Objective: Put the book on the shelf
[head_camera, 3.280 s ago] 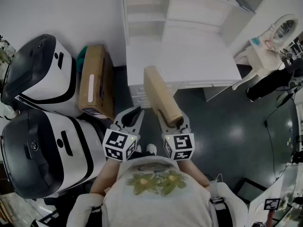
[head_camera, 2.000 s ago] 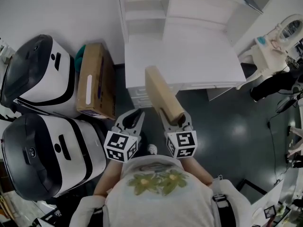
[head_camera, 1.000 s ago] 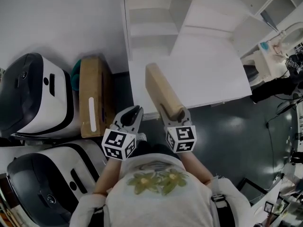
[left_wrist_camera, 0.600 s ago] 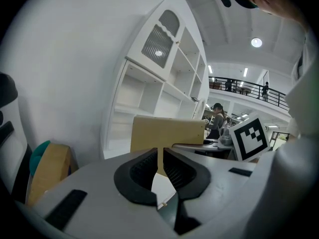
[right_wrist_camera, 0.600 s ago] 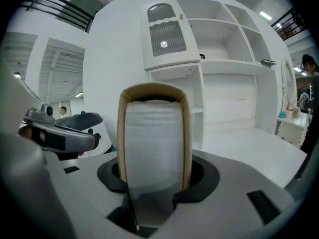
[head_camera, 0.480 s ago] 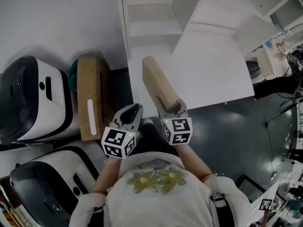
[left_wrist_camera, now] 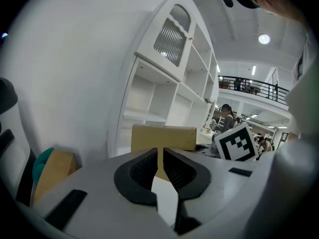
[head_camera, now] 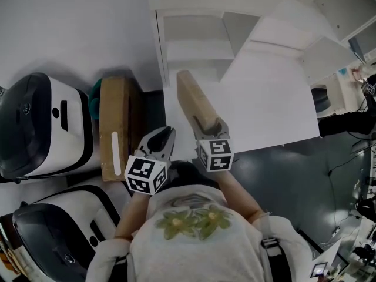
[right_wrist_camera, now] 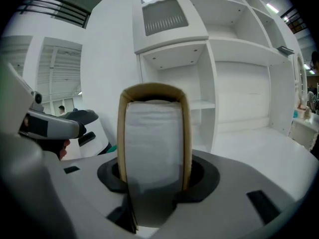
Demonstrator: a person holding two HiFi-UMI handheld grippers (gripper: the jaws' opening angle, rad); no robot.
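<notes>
white shelf (head_camera: 194, 34) is standing ahead; just before it i'm gripping the tan book (head_camera: 194, 101) in the right gripper (head_camera: 210, 131), left gripper (head_camera: 161, 144) clenched, empty.

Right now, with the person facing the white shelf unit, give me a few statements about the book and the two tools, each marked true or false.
1. The right tool is clamped on a tan-covered book. True.
2. The left tool grips the book too. False: its jaws are together on nothing, beside the book.
3. The book stands in the white shelf unit. False: it is held in the air in front of it.
4. A cardboard box lies left of the book. True.
</notes>
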